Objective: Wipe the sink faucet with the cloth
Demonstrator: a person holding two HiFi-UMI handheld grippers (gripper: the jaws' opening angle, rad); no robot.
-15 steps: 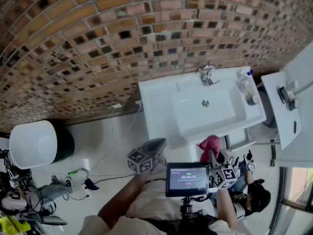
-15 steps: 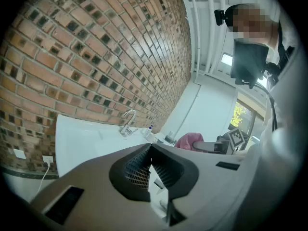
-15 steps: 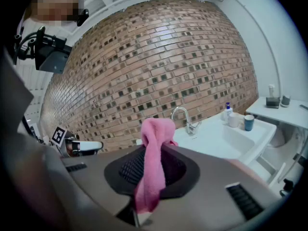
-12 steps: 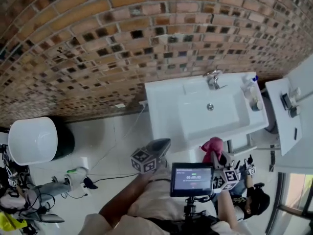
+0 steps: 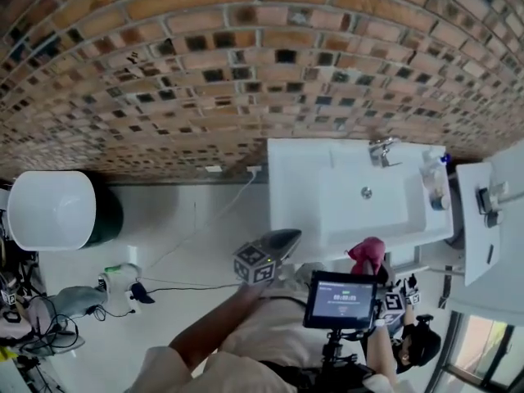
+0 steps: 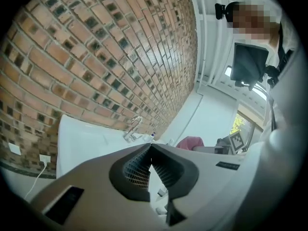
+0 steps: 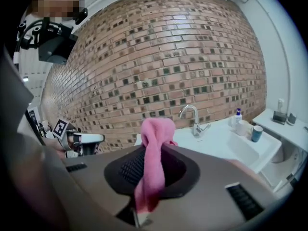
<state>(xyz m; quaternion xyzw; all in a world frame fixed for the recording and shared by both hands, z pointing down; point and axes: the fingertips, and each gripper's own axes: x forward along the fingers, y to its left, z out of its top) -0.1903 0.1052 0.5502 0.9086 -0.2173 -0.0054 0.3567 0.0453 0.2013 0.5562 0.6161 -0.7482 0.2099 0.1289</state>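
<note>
Right gripper view shows one pink cloth pinched between the closed jaws of the right gripper, in front of the sink and not touching it. One faucet stands at the back edge of the sink, and one blue cup at its right end. The left gripper is fully closed and holds nothing, also apart from the sink.

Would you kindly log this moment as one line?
left gripper: shut, empty | right gripper: shut on pink cloth | faucet: not yet reached
</note>
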